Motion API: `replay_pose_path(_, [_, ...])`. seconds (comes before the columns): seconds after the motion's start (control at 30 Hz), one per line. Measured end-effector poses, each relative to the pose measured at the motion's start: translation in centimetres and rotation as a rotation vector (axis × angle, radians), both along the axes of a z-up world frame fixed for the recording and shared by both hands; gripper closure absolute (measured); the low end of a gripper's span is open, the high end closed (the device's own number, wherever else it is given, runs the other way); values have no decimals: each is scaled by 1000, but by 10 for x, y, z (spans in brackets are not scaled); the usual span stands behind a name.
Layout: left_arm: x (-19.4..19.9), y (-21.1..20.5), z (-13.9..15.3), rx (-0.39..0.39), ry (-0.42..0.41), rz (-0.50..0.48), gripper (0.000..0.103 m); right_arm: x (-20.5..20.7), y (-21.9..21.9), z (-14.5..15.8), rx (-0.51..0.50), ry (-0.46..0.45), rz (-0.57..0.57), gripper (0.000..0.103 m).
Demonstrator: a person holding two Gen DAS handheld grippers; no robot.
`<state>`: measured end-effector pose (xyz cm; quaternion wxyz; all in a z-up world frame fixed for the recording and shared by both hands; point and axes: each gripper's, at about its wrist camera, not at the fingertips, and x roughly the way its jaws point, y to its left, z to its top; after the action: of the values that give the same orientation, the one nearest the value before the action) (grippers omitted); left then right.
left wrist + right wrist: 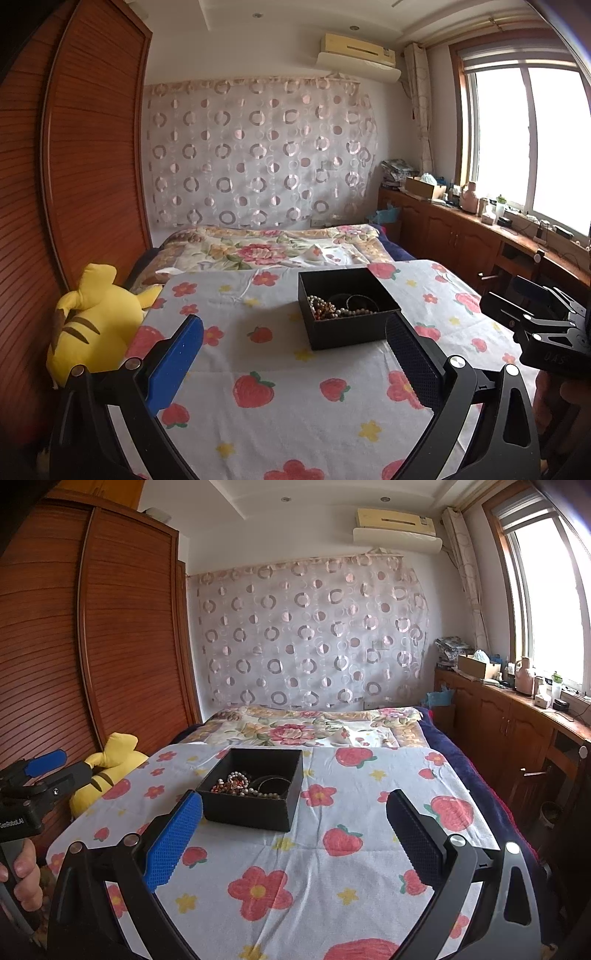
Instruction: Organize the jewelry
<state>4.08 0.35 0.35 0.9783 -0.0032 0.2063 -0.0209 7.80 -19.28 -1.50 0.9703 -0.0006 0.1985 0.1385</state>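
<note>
Both sets of tongs gape wide and empty: left gripper [295, 354], right gripper [295, 834]. The black box [347, 308] sits on the strawberry cloth [280, 402] toward its far edge, bead strands [332, 309] tangled inside. Suggest descending vertically, pinching a single strand, and lifting slowly so nothing snags.

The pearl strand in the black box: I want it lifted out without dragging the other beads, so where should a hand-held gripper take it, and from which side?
Probably from straight above. The black box has upright walls all round, so a sideways approach is blocked. Grip the pearl strand where it lies stretched along the near wall, clear of the reddish bead cluster. Both the left hand-held gripper and the right hand-held gripper are open.
</note>
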Motion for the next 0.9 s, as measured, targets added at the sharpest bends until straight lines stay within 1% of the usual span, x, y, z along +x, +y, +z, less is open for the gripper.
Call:
replay_pose_path(0.33, [-1, -1, 0, 2, -4, 1, 8, 0, 0, 0, 1, -2, 0, 2])
replay_pose_path(0.57, [-5, -5, 9, 12, -19, -1, 8, 0, 0, 0, 2, 0, 0, 2])
replay_pose_path(0.9, [-6, -5, 9, 11, -22, 1, 8, 0, 0, -1, 3, -1, 0, 2])
